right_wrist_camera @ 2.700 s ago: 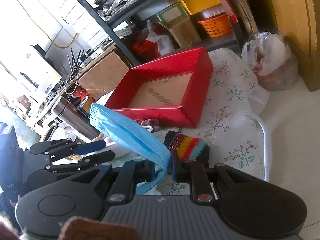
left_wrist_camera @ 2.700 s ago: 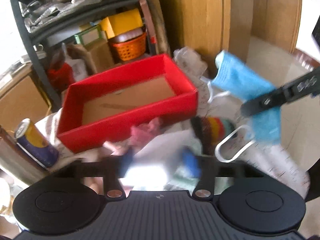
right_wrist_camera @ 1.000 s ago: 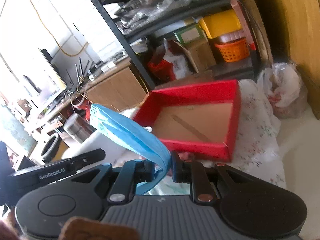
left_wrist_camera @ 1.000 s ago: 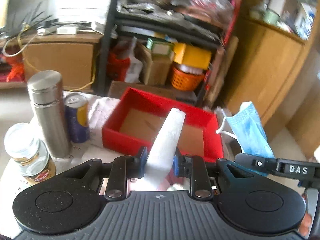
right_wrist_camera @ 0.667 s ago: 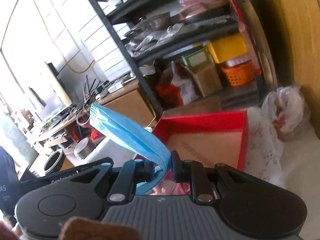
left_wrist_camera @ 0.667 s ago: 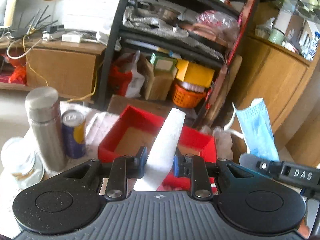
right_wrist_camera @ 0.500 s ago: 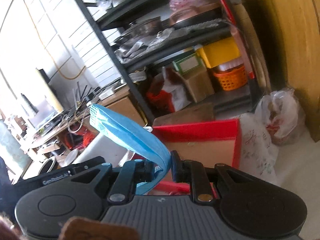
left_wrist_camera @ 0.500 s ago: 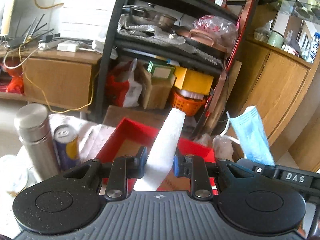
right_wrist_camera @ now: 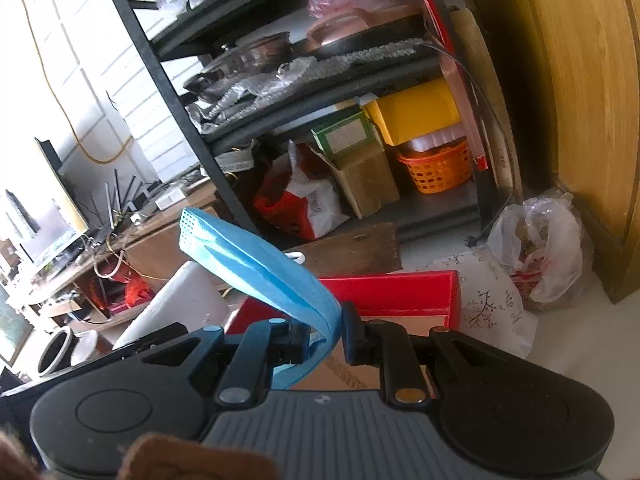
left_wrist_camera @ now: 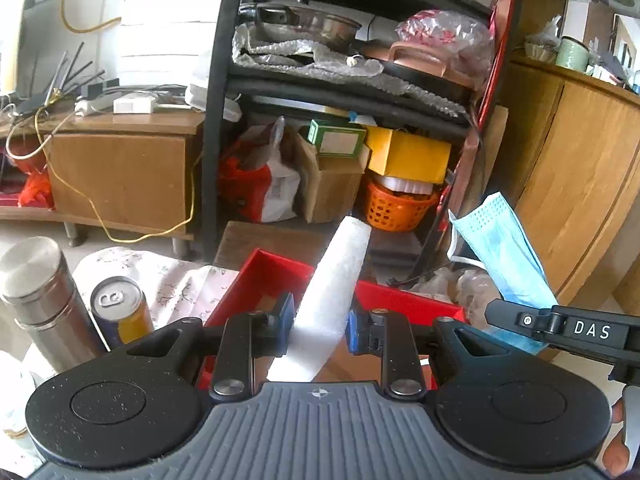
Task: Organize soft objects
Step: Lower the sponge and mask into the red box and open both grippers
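While both grippers hang above the near side of the counter (left_wrist_camera: 176,276), each has something soft clamped between its fingers: the left gripper (left_wrist_camera: 320,322) squeezes a white foam strip (left_wrist_camera: 332,292) that juts up and forward past its blue pads, and the right gripper (right_wrist_camera: 325,336) is closed tight on a folded blue face mask (right_wrist_camera: 256,264), which arches up and to the left from the fingers. The two tools sit close side by side; in the left view the right one's black arm and the mask (left_wrist_camera: 502,256) show just to the right. Directly below and ahead of both lies the red box (left_wrist_camera: 280,276), open on top with a bare cardboard floor, its near wall hidden under the fingers. To its left on the flowered cloth stand a drink can (left_wrist_camera: 120,308) and a steel flask (left_wrist_camera: 44,300), near the box's left wall. Beyond its far rim a plastic bag (right_wrist_camera: 540,248) sits on the floor, then a cluttered black shelf (left_wrist_camera: 216,120) and a wooden cabinet (left_wrist_camera: 576,184) at the right.
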A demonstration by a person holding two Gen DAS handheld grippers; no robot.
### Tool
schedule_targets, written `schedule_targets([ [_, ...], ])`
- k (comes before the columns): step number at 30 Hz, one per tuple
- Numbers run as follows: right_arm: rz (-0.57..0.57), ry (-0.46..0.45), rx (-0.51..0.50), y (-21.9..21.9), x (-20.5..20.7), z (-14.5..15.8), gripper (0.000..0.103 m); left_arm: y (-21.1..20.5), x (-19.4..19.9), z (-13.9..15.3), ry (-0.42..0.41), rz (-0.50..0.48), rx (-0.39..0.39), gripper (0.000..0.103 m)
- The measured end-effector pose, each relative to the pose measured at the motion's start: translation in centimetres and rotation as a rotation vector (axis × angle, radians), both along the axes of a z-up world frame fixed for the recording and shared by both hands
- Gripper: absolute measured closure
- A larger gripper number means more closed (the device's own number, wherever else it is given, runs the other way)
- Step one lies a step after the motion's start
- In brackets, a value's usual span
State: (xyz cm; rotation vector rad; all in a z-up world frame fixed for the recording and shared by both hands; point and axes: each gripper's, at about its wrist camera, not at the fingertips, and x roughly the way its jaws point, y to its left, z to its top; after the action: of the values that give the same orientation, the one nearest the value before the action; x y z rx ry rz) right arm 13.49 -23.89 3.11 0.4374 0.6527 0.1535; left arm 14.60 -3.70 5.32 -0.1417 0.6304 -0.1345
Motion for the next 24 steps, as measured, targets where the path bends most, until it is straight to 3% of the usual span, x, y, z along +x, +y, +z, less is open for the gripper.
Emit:
schedule_targets([
  [14,-0.024,0.037,-0.062,0.4,3.0,-2.1,0.103,-0.2,2.5,-1.1,0.011,0.017,0.032,0.075],
  [18,-0.040,0.065,-0.101,0.5,3.8,-3.3,0.103,-0.4,3.0,-1.6,0.014,0.031,0.060,0.069],
  [19,-0.046,0.069,-0.108,0.5,3.8,-3.4,0.103,-0.4,3.1,-1.7,0.016,0.029,0.067,0.061],
  [21,-0.050,0.089,-0.124,0.4,3.9,-3.8,0.090,-0.5,3.1,-1.8,0.017,0.032,0.077,0.049],
  [24,-0.056,0.088,-0.135,0.2,3.7,-3.9,0.088,-0.7,2.8,-1.6,0.005,0.030,0.100,0.042],
])
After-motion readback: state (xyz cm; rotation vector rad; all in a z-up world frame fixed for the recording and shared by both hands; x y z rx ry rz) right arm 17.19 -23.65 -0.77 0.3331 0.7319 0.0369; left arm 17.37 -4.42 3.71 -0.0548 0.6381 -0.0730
